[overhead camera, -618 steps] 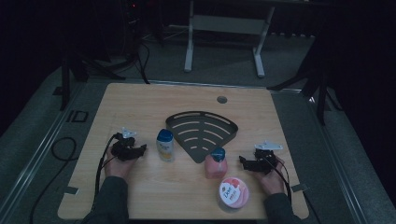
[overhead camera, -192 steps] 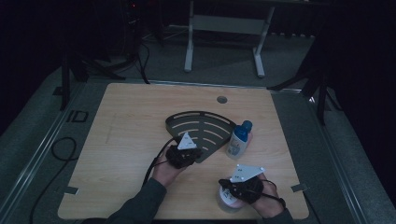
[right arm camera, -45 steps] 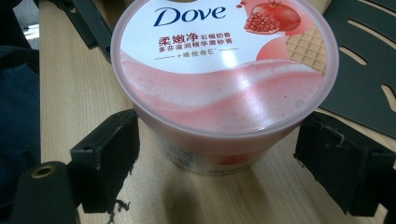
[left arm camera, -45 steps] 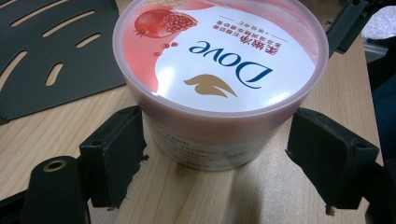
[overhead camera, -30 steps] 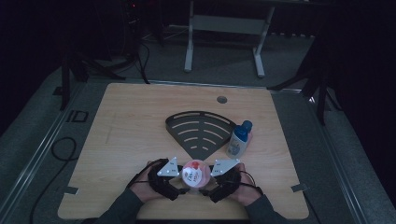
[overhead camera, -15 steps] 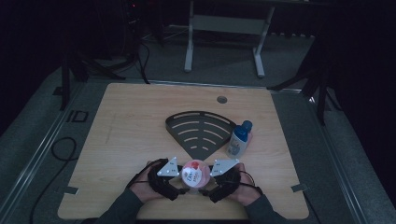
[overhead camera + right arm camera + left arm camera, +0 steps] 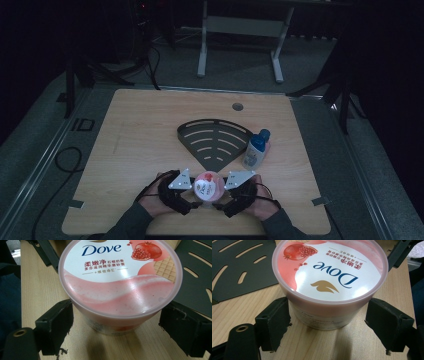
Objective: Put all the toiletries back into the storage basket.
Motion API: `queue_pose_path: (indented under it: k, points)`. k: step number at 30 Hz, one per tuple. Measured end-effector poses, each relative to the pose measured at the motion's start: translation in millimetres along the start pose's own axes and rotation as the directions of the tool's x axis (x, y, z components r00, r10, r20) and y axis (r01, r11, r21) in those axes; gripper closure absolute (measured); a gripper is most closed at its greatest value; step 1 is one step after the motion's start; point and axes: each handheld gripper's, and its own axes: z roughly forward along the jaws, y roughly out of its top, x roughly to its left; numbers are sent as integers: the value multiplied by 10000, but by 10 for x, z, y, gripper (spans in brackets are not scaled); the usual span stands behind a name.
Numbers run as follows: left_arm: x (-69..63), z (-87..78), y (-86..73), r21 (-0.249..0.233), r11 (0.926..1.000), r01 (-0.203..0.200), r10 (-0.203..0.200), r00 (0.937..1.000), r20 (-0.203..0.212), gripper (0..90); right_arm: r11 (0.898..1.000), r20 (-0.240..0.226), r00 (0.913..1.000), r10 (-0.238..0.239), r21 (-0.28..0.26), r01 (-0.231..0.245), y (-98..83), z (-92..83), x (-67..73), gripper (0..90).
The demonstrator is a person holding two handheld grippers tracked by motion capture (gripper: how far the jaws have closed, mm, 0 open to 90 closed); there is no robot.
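Note:
A pink Dove tub (image 7: pixel 207 185) with a pomegranate lid stands upright on the wooden table (image 7: pixel 140 150) near its front edge. My left gripper (image 7: pixel 191 199) comes at it from the left and my right gripper (image 7: pixel 223 200) from the right. In the left gripper view the tub (image 7: pixel 329 280) sits between the black pads (image 7: pixel 274 323), which press its wall just under the lid rim; the left gripper (image 7: pixel 327 322) is shut on it. In the right gripper view the right gripper (image 7: pixel 116 325) holds the same tub (image 7: pixel 120 277), its pads (image 7: pixel 56 325) close against the sides.
A black fan-shaped slotted rack (image 7: pixel 214 142) lies flat just behind the tub. A blue-capped bottle (image 7: pixel 255 149) stands at the rack's right edge with something pink behind it. A round hole (image 7: pixel 237 106) marks the far table. Cables trail off the left side.
In the last second nothing has visibly moved. Further back, the tub stood farther right with my right gripper on it, and the bottle was moved beside the rack.

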Motion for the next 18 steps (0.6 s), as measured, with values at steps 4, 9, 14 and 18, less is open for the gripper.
queue_pose_path:
  k: [4,9,14,18]
  points:
    - [3,-7,1,-7,10000,47,-47,10000,32,195,10000,-26,10000,5,-24,-5,2,0,-3,119]
    - [4,-13,1,-44,9999,100,-100,9999,59,195,10000,-49,10000,-7,-75,7,7,-4,-8,119]
    - [6,-16,2,-45,9999,103,-103,9999,56,195,10000,-46,10000,-2,-69,2,11,-3,-7,119]
    - [9,-26,4,-51,9999,97,-96,9999,56,195,10000,-70,10000,14,-64,-15,17,-6,-7,119]
